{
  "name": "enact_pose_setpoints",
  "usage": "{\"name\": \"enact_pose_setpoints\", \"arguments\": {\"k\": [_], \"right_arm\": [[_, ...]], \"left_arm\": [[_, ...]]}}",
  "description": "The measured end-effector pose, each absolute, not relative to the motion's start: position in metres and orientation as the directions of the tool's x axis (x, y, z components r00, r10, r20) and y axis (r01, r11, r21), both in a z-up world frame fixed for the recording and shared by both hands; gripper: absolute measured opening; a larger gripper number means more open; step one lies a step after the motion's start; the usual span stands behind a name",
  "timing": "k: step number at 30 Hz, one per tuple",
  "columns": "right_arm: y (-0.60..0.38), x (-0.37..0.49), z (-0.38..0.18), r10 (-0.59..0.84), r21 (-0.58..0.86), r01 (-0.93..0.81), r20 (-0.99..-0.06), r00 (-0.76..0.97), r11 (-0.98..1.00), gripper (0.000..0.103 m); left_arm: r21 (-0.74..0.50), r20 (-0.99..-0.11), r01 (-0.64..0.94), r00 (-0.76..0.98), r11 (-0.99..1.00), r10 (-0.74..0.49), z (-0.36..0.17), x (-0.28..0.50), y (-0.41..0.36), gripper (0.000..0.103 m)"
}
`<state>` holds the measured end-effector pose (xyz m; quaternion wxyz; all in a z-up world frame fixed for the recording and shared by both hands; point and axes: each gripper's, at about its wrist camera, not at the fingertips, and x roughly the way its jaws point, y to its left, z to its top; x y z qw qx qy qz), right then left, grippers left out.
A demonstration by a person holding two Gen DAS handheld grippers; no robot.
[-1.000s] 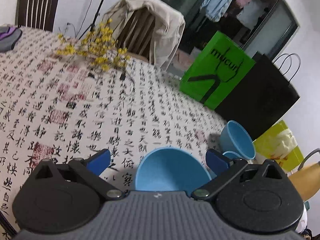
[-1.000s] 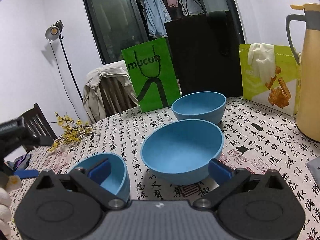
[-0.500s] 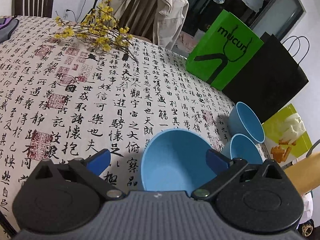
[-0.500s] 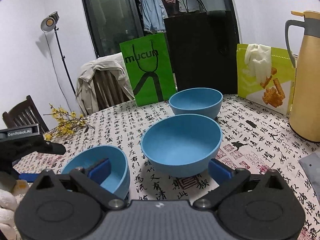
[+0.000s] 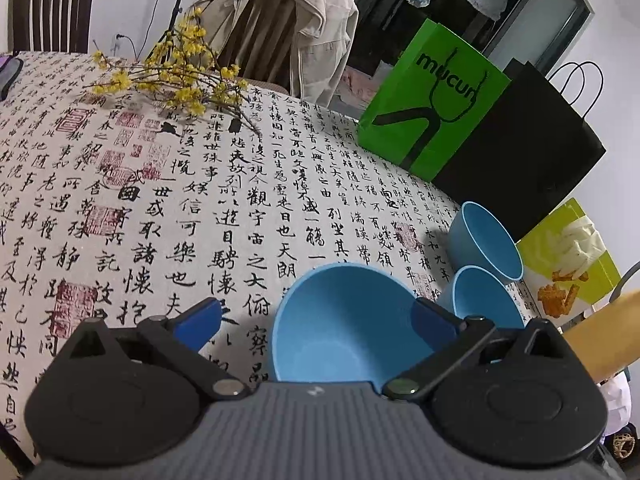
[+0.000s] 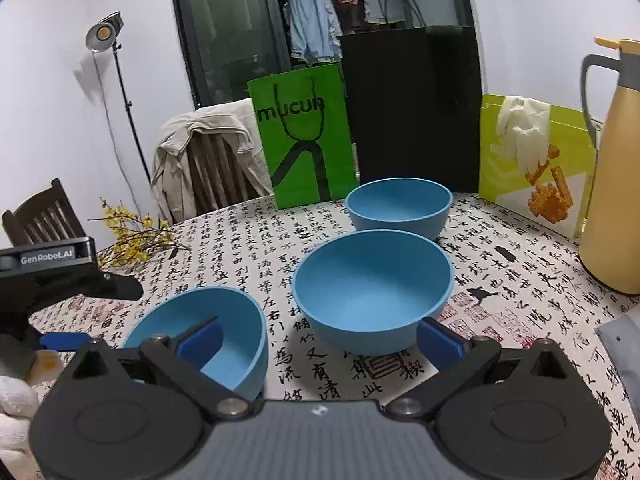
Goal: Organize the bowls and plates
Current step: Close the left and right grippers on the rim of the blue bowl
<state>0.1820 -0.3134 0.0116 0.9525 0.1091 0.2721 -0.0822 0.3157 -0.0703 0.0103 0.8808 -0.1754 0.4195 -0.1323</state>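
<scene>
Bowls of matte blue, three in all, stand on the round worktop [image 6: 520, 280] under its calligraphy-printed cloth. In the right wrist view the nearest small blue bowl [image 6: 224, 328] is partly hidden behind the right gripper [image 6: 320, 336], whose blue-padded fingers [image 6: 200, 338] are spread wide with nothing between them. The large blue bowl [image 6: 374, 288] sits just beyond, and the far blue bowl [image 6: 398, 206] stands close behind it; whether they touch cannot be told. All three look empty. In the left wrist view the left gripper [image 5: 316, 322] is spread wide too, its right finger over the small bowl's rim, though contact cannot be made out. At the right edge a tall yellow thermos jug [image 6: 612, 184] is cut off.
</scene>
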Motion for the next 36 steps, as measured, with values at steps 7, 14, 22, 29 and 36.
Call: {"name": "enact_pose_setpoints", "arguments": {"k": [7,14,22,29,36], "right_arm": [[-0.306,0.207,0.01,-0.075,0.135,0.186,-0.582,0.81,0.973,0.102],[-0.298,0.229,0.0,-0.017,0.145,0.148,-0.655,0.755,0.978,0.086],[-0.289,0.239,-0.008,0.011,0.143,0.123,-0.695,0.719,0.982,0.066],[-0.287,0.249,-0.016,0.021,0.143,0.121,-0.725,0.688,0.982,0.048],[-0.289,0.256,-0.022,0.019,0.149,0.14,-0.748,0.663,0.979,0.038]], "left_arm": [[-0.416,-0.714,0.076,0.59,0.906,-0.378,0.001,0.327,-0.069,0.102],[-0.395,-0.744,0.051,0.568,0.917,-0.353,-0.008,0.336,-0.067,0.094],[-0.378,-0.777,0.056,0.523,0.924,-0.35,-0.02,0.34,-0.074,0.082],[-0.377,-0.786,0.071,0.503,0.924,-0.36,-0.025,0.339,-0.079,0.067],[-0.381,-0.794,0.089,0.478,0.92,-0.375,-0.031,0.339,-0.084,0.043]]}}
